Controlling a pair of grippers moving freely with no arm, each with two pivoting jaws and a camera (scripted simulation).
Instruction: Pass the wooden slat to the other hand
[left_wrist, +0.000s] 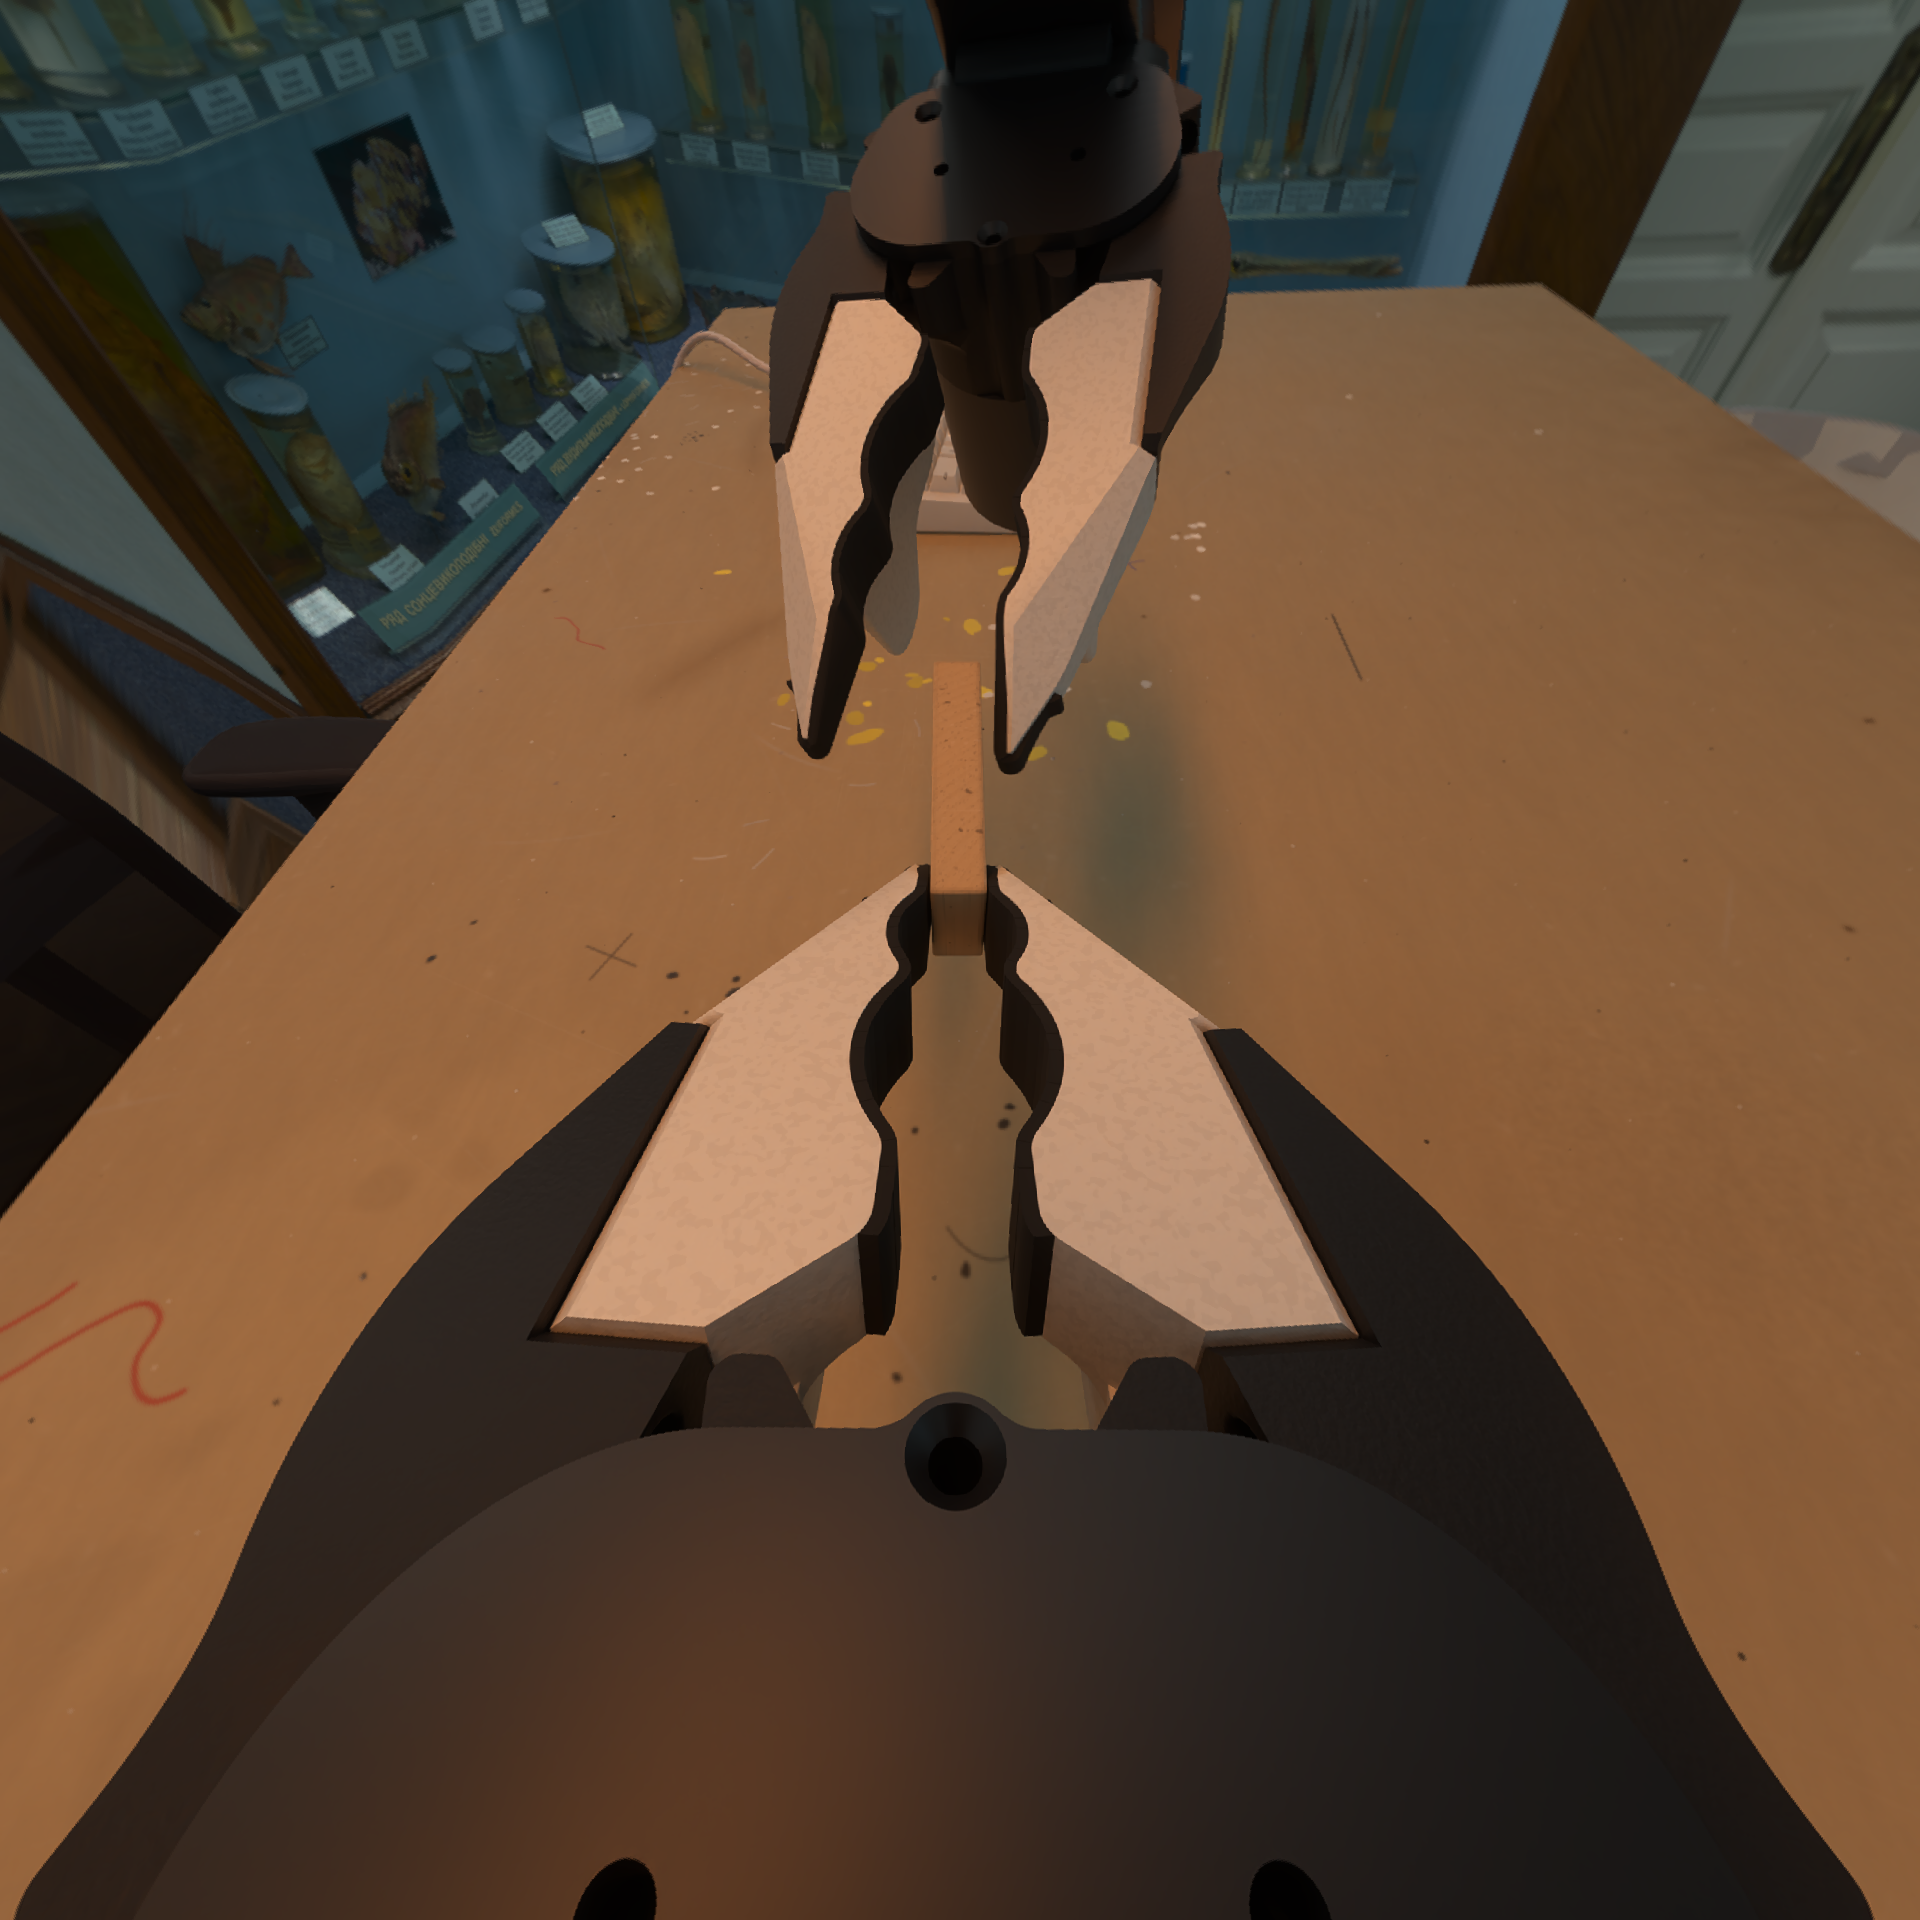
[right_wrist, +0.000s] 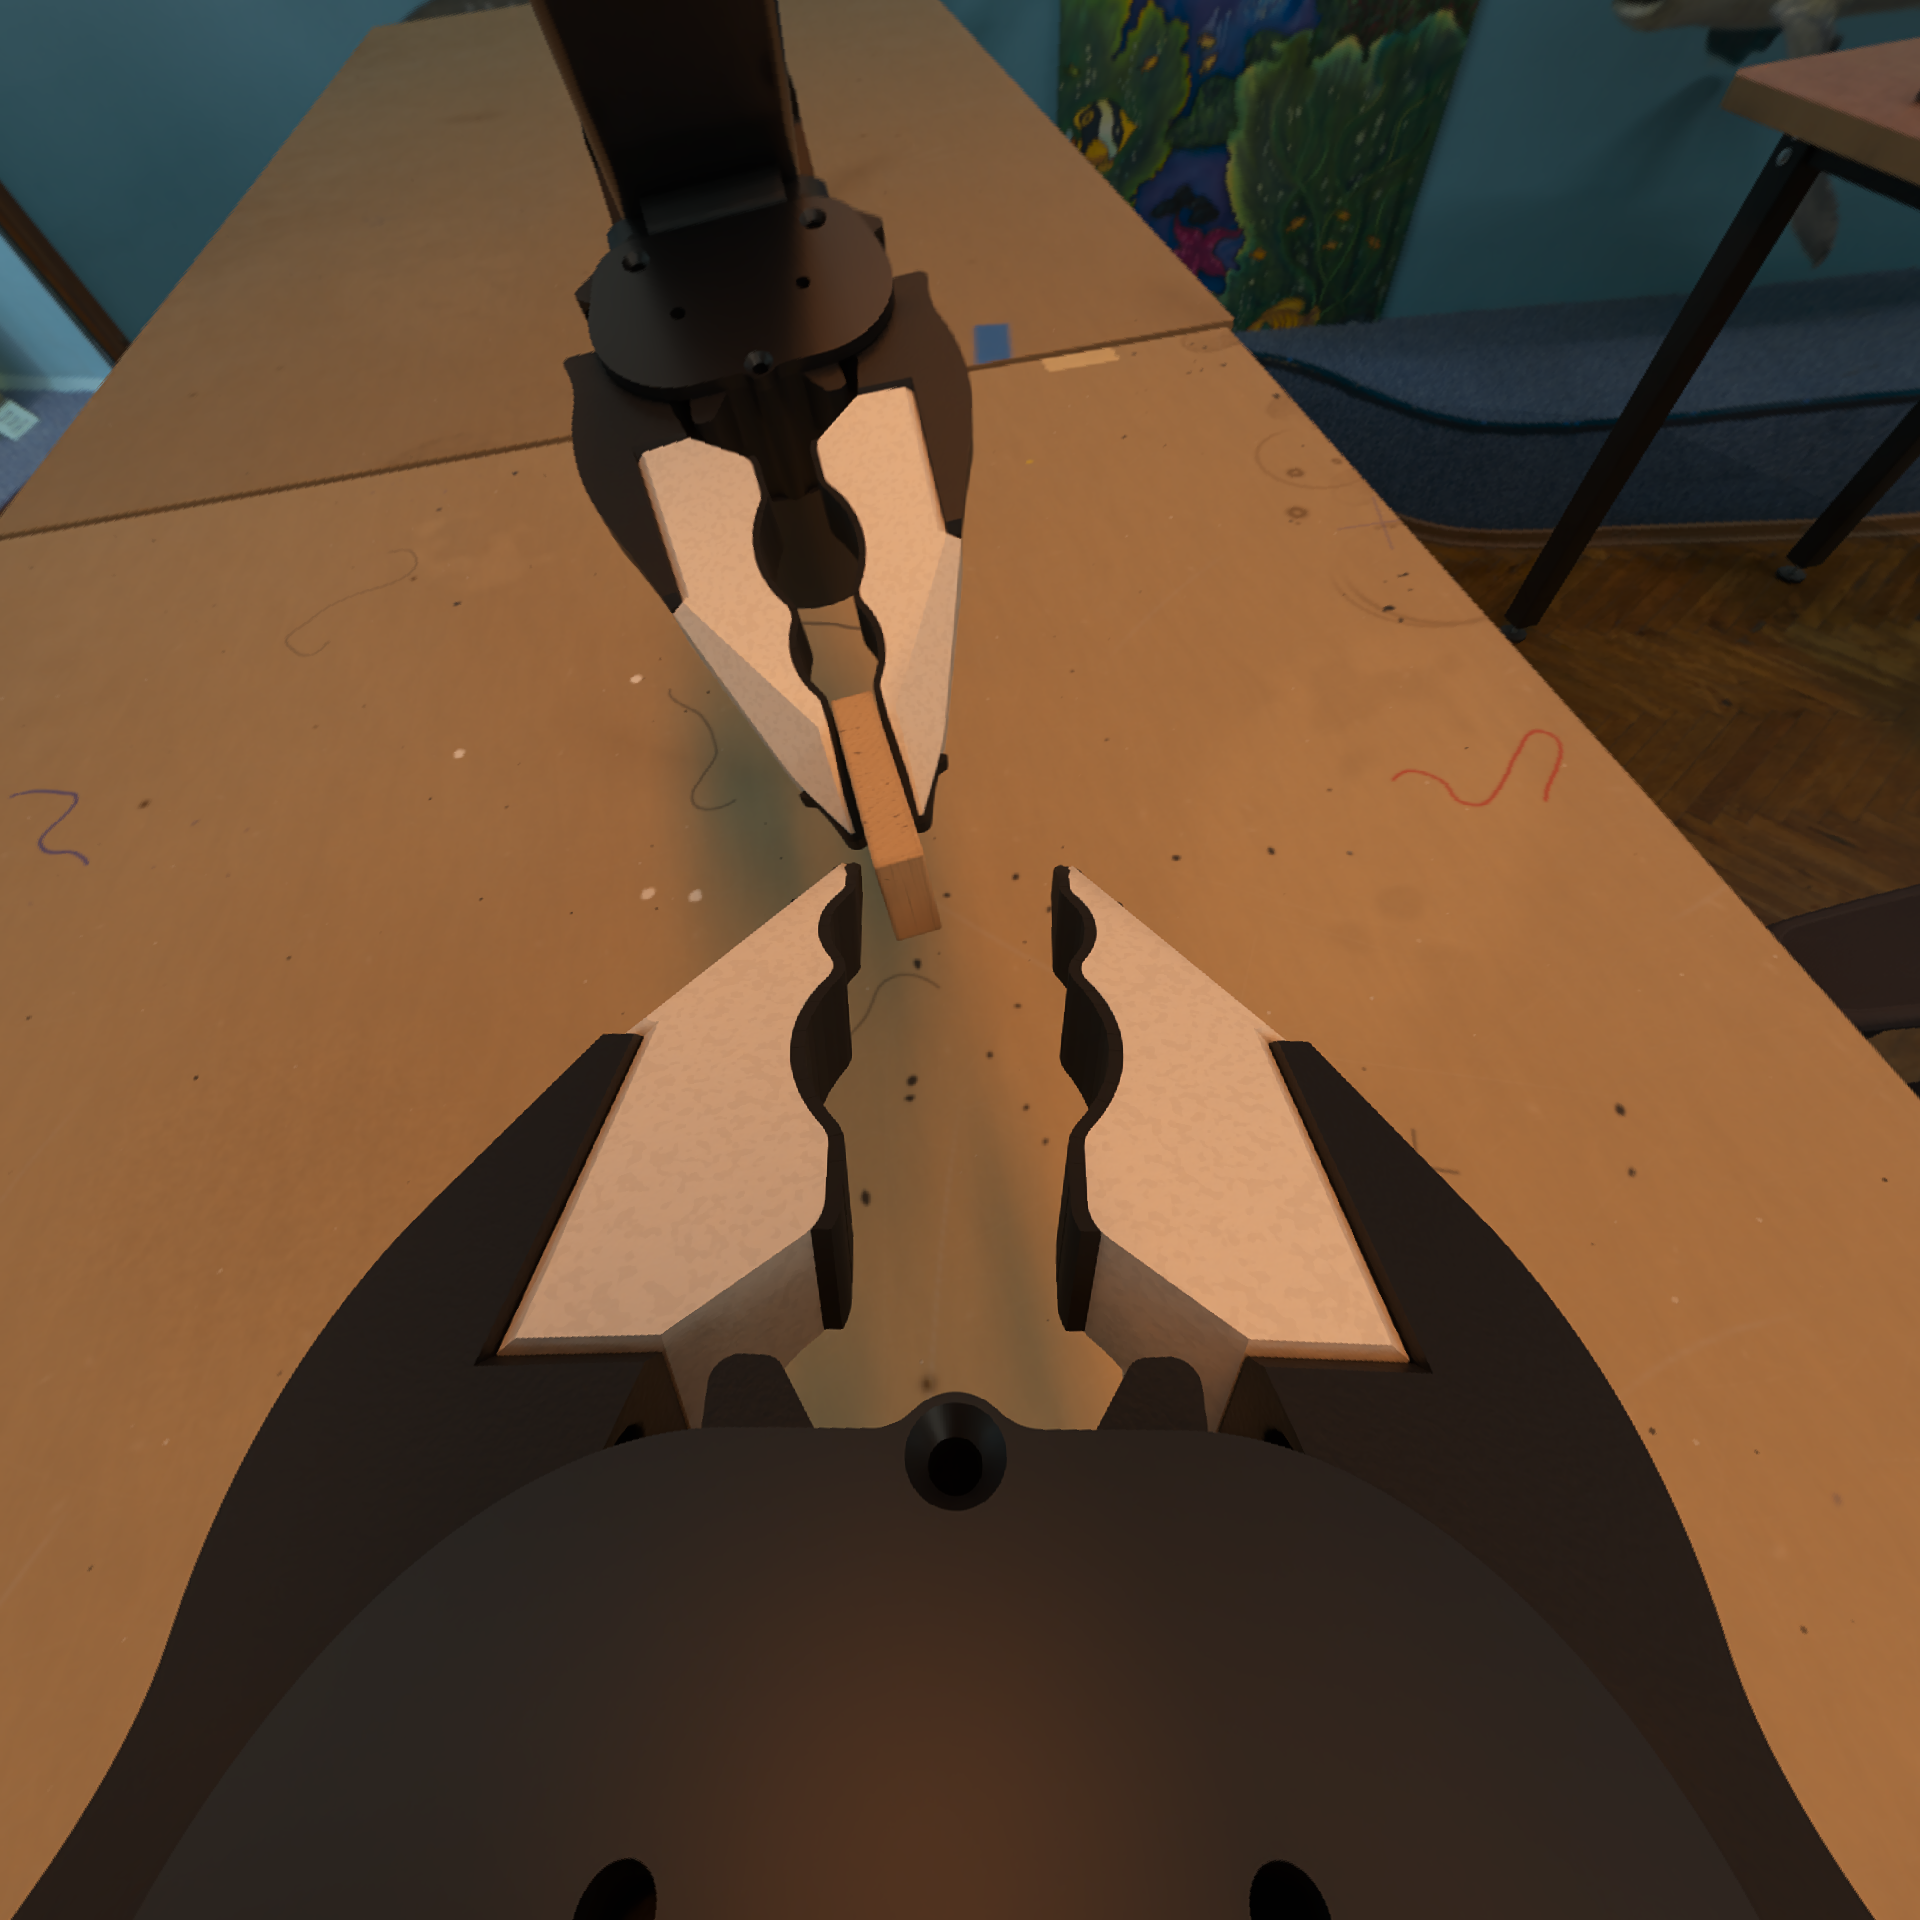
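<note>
The wooden slat (left_wrist: 957, 800) is a short, light-brown strip. My left gripper (left_wrist: 957, 883) is shut on its near end and holds it above the table, pointing forward. My right gripper (left_wrist: 909, 740) faces it, open, and the slat's far end reaches between its fingertips, close to one finger. In the right wrist view my right gripper (right_wrist: 956, 878) is open and empty. The slat (right_wrist: 891, 821) sticks out of the left gripper (right_wrist: 886, 821) towards it, and its free end lies just inside my right gripper's left fingertip.
A brown table (left_wrist: 1455, 935) with paint specks and pen marks lies under both grippers. A white cable (left_wrist: 717, 348) lies at its far end. A second table (right_wrist: 1829, 94) stands to the right. Shelves with glass jars (left_wrist: 613, 239) stand beyond the left edge.
</note>
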